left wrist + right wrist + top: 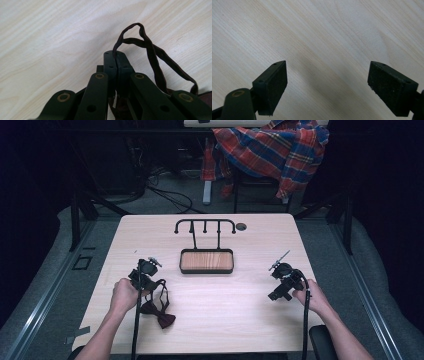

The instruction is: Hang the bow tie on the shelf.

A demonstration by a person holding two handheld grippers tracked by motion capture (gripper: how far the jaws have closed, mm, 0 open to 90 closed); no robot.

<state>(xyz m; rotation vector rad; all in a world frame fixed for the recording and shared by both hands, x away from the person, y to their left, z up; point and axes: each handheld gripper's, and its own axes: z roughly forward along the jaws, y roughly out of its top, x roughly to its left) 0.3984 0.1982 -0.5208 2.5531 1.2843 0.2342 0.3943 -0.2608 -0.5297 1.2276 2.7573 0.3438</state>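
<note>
Bare tabletop (225, 300) surrounds left gripper (116, 61) pinching seemingly the bow-tie strap (150, 52); right gripper (327, 85) gapes wide.

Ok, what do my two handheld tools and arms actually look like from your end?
Both are black. The left tool has flat rectangular pads on linked bars with brass-coloured pivot rivets and small screw holes. The right tool has matching dark, rough-faced pads. In the high view a thin black cable trails from each toward the table's near edge, and a small silvery fitting tops each body. The forearms are bare, with no sleeves visible.
</note>
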